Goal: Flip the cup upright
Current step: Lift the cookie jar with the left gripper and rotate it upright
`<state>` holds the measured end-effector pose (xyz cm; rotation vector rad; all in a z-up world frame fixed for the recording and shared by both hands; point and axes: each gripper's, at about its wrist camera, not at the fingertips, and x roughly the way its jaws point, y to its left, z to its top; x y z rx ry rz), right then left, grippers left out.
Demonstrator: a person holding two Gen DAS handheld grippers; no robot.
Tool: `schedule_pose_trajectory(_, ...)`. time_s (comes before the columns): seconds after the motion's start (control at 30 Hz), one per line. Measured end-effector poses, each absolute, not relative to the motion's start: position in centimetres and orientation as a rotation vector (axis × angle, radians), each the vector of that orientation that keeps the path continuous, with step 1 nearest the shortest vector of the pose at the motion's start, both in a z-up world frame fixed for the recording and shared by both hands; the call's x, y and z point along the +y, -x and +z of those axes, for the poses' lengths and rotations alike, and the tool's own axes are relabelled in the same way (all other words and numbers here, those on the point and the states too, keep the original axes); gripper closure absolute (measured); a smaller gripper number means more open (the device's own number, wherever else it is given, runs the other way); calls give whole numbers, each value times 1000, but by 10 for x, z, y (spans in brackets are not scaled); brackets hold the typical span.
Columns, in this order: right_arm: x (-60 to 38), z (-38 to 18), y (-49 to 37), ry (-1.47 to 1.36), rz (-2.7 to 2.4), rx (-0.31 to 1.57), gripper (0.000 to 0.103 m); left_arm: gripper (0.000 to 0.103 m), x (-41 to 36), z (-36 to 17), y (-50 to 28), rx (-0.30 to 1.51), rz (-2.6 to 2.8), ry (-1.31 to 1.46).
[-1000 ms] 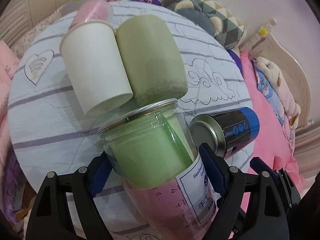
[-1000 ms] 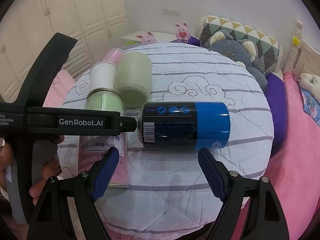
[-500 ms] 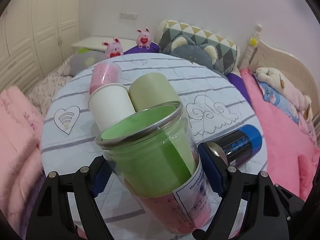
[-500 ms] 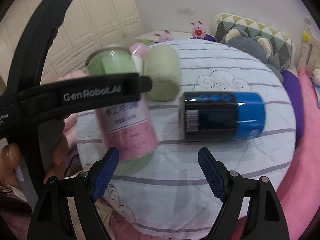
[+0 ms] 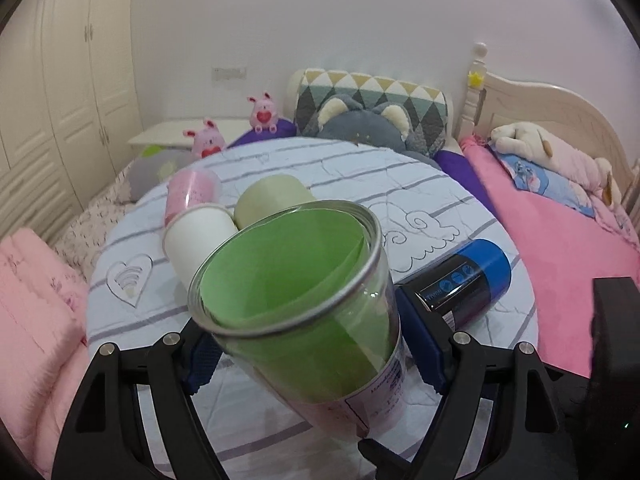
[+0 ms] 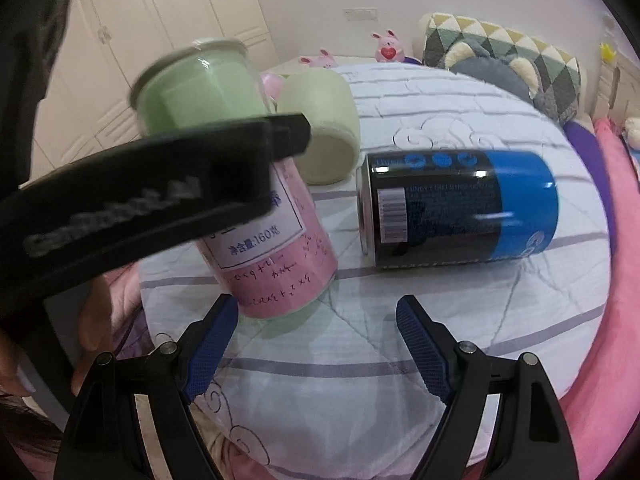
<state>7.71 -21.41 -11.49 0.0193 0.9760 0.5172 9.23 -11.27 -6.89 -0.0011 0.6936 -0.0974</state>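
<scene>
The bedroom held a round quilted desk [image 6: 400, 360]. Over it the left gripper [image 5: 316, 344], fingers pinching the clear cup [image 5: 304, 300], held it nearly upright, base at the cloth; setting down seemingly remained. The right gripper [image 6: 316, 344] hovered, fingers spread and empty.

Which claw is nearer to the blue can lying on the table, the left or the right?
Right. The right claw is open and empty, just in front of the blue can. The left claw grips the clear jar beside the can.
</scene>
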Motion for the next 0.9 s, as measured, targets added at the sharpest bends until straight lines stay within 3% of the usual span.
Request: schedule_pose_trajectory(0.9,-225,-123,-95,-86,435,849,19,24,-124,-73,-98,678,-59,-85)
